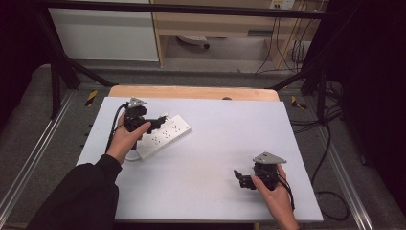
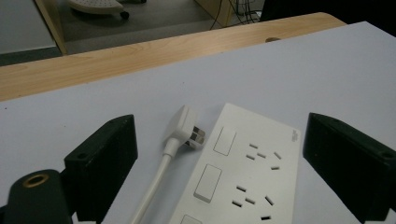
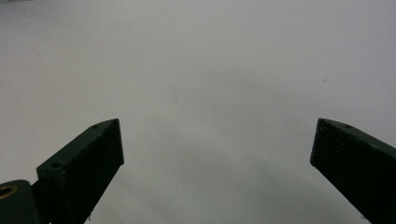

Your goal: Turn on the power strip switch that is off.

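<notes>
White plug (image 2: 184, 127) lies just beside power strip (image 2: 247, 172), between wide-apart jaws.

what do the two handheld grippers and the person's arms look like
Both grippers are black. The left gripper and the right gripper each carry a grey three-cornered plate on top and trail a black cable. Their fingers are blocky, matte black wedges with small screw holes; a brass-coloured ring sits beside the near one. The left arm wears a black sleeve; the right forearm is bare.

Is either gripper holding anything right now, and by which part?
Nothing is held. The left gripper is open over the plug and power strip; the right gripper is open above the table.
</notes>
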{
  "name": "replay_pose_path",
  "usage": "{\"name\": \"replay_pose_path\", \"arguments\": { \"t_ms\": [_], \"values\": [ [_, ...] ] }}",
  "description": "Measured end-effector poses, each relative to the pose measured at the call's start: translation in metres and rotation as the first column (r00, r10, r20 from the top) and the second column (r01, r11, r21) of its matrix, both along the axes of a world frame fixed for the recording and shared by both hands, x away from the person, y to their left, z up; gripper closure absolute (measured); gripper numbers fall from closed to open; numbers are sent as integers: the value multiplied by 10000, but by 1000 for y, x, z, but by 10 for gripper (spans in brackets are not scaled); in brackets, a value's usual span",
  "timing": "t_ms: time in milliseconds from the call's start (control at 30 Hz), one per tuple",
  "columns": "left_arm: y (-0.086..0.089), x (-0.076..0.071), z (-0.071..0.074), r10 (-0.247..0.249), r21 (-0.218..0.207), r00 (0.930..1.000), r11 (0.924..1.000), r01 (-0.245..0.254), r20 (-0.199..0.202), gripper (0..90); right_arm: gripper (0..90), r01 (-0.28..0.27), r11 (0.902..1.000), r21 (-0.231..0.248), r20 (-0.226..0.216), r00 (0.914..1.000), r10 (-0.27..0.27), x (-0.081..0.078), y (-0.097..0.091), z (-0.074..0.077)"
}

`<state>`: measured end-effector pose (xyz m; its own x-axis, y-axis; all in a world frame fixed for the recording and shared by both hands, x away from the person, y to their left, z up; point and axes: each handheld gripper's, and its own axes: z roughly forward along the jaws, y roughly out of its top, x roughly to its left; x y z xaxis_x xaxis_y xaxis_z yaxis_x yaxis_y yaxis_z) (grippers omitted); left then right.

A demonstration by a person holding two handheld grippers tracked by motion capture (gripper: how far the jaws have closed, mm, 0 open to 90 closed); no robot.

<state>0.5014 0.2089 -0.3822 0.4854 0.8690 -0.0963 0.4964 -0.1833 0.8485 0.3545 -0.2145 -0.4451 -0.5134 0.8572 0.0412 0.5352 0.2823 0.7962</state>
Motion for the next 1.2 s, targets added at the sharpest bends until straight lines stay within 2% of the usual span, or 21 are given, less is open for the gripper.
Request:
{"name": "replay_pose_path", "arguments": {
  "t_ms": [433,733,867,1100,1200],
  "values": [
    [-6,5,-8,20,139,9999,9999,-18,-148,106,31,-23,10000,-11,-1,10000,23,0,0,0],
    [-11,5,-10,-107,201,9998,9997,111,-165,112,31,-8,10000,15,-32,10000,8,-1,0,0],
    [-15,4,-11,-320,235,9993,9992,324,-177,108,31,-58,10000,-13,-1,10000,58,0,0,0],
    [-17,5,-14,-268,371,9994,9989,276,-213,111,31,-33,10000,10,-21,10000,33,0,0,0],
    [-17,7,-16,-39,601,9996,9982,55,-264,120,32,-45,10000,-20,-10,10000,45,-1,0,0]
  ]
}}
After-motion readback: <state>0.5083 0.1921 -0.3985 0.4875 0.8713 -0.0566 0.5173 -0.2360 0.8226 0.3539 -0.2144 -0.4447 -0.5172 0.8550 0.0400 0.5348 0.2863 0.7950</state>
